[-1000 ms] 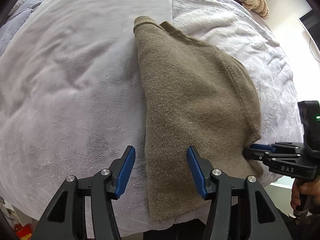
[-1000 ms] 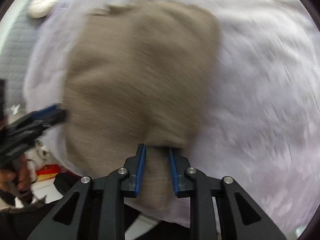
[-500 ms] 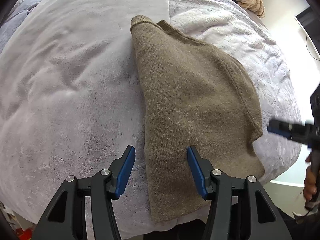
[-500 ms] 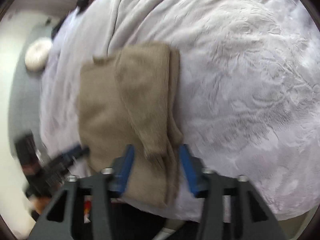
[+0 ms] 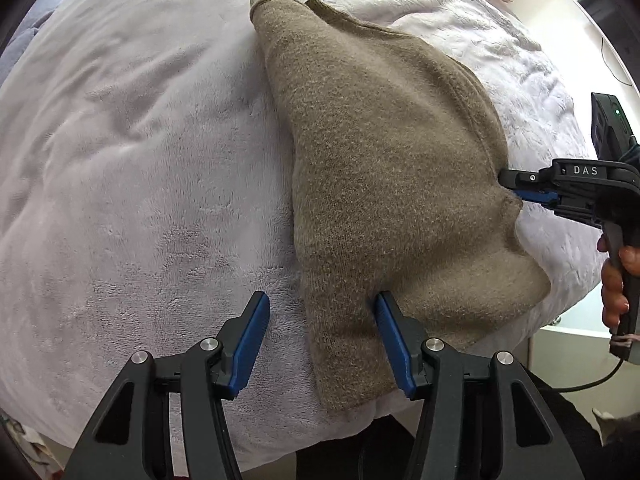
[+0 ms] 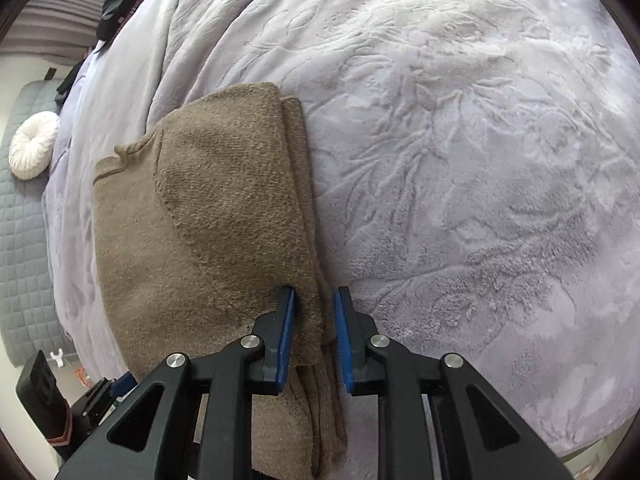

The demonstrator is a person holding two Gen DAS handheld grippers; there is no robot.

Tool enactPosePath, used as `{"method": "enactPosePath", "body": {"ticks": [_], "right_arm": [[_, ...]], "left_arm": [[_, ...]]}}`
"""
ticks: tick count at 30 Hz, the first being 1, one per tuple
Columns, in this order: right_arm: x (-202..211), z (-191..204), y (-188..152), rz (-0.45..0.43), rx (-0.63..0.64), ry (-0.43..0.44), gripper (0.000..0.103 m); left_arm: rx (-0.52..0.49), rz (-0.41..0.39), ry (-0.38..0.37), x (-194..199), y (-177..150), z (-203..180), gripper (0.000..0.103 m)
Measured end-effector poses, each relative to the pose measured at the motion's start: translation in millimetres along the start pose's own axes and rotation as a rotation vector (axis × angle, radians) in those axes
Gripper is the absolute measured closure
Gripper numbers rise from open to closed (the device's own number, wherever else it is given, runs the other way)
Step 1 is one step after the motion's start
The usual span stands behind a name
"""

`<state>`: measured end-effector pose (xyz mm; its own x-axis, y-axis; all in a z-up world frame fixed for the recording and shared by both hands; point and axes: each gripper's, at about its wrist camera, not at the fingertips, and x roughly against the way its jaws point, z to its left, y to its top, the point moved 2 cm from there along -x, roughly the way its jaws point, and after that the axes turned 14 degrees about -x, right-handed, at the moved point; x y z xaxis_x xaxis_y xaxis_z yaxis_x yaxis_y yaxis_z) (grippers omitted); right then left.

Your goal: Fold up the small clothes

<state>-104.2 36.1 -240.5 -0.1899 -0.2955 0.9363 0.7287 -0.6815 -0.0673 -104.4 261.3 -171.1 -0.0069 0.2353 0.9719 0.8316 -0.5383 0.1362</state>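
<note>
The sweater (image 5: pixel 384 168) in front of my left gripper (image 5: pixel 320 340) is olive-brown, with a fine knit texture and small light flecks. The blanket (image 5: pixel 140 160) under it is pale lilac-grey. Beyond my right gripper (image 6: pixel 314 336) the blanket carries a pressed pattern of leaves and branches; left of my left gripper it is plain and fluffy. Both my grippers are black with blue pads and silver screws. Far to the left of my right gripper lie a white round cushion (image 6: pixel 34 150) and a grey quilted mat (image 6: pixel 20 264) with a pattern of squares.
</note>
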Motion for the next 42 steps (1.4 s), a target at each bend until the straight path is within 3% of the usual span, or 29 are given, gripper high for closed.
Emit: {"method": "enactPosePath", "body": {"ticks": [9, 19, 27, 29, 30, 31, 32, 33, 38, 42], "right_arm": [[40, -20, -15, -0.008, -0.009, -0.018, 0.081], [60, -48, -27, 0.046, 0.029, -0.014, 0.079], [89, -45, -31, 0.062, 0.112, -0.042, 0.079], [97, -36, -31, 0.050, 0.157, -0.054, 0.068], [102, -30, -32, 0.036, 0.182, -0.061, 0.044], [107, -23, -33, 0.020, 0.209, -0.063, 0.026], [110, -18, -34, 0.010, 0.228, -0.059, 0.024], [114, -11, -35, 0.003, 0.251, -0.053, 0.024], [125, 11, -42, -0.038, 0.302, -0.059, 0.020], [130, 25, -52, -0.101, 0.337, -0.097, 0.000]], "left_arm": [[0.010, 0.011, 0.027, 2, -1, -5, 0.046], [0.043, 0.022, 0.102, 9, 1, -23, 0.046], [0.103, -0.043, 0.130, 43, 13, -49, 0.046], [0.127, -0.059, 0.151, 53, 16, -54, 0.046], [0.139, -0.064, 0.160, 57, 17, -54, 0.045], [0.152, -0.068, 0.166, 60, 19, -56, 0.027], [0.167, -0.074, 0.169, 64, 19, -56, 0.007], [0.183, -0.089, 0.174, 69, 21, -57, 0.002], [0.176, -0.120, 0.199, 84, 25, -61, 0.001], [0.156, -0.114, 0.220, 88, 34, -53, 0.001]]}}
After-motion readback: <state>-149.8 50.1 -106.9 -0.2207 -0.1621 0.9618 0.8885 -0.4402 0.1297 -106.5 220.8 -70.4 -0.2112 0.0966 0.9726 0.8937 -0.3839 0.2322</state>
